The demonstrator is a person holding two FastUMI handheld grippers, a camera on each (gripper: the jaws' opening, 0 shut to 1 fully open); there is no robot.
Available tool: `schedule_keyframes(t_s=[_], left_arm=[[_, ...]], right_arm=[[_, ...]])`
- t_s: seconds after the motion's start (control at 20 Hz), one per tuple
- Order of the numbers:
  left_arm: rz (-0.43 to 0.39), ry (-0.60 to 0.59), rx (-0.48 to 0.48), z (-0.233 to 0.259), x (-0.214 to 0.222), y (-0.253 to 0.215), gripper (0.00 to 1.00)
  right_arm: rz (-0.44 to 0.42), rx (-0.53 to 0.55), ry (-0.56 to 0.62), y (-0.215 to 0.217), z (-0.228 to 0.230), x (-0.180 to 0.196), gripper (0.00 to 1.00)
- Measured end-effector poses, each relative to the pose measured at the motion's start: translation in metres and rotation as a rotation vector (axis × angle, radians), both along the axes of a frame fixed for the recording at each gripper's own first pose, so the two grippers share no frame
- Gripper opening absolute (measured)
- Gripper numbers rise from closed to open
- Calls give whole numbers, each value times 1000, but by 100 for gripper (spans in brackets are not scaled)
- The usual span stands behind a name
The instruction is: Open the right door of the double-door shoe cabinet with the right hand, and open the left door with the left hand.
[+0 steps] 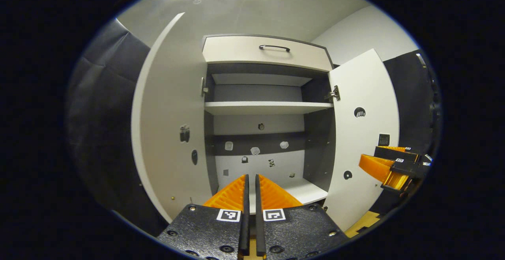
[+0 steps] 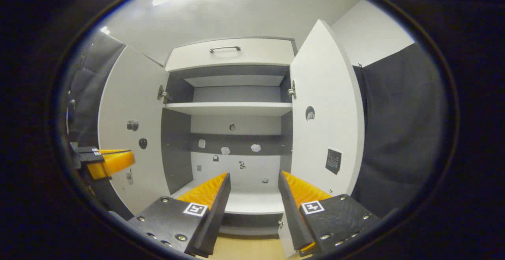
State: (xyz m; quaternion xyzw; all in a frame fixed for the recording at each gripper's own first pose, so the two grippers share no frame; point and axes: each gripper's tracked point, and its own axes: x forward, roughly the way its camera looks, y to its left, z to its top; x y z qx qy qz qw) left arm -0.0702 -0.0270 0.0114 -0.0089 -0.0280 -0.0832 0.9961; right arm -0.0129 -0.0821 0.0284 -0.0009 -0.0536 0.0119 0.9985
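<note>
The shoe cabinet stands in front of me with both doors swung wide. In the left gripper view its left door hangs open at the left and its right door at the right. My left gripper points into the lower compartment, shut with nothing between its fingers. My right gripper shows far right, beside the right door. In the right gripper view my right gripper is open and empty, facing the cabinet's inside between the left door and the right door. The left gripper shows at the left, in front of the left door.
A closed drawer with a dark handle tops the cabinet. A white shelf splits the inside; small stickers dot the back wall and doors. Dark cloth walls flank both sides. Wooden floor lies below.
</note>
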Motion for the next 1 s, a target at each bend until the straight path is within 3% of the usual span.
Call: schedule_keyframes(t_s=[0.05,0.1,0.15,0.25,0.4,0.75,1.0], left_arm=[[-9,-8,0,3,3,-6,11],[-25,-17,-1,5,4,-14,25],[-31,-27,0,8,5,-17,37],[-42,-32,6,10,8,-24,62],[-41,-16,-12,6,11,-29,98],[-22,14,-40,-1,15,-20,96],[-52,22,-34,-2,12,-22,96]], right_arm=[[1,8,-1,1,2,2,70],[9,15,-1,3,3,4,71],[18,21,1,6,4,6,83],[16,24,5,4,4,7,97],[27,22,10,8,3,9,95],[35,15,8,12,4,11,94],[0,21,-2,9,4,4,97]])
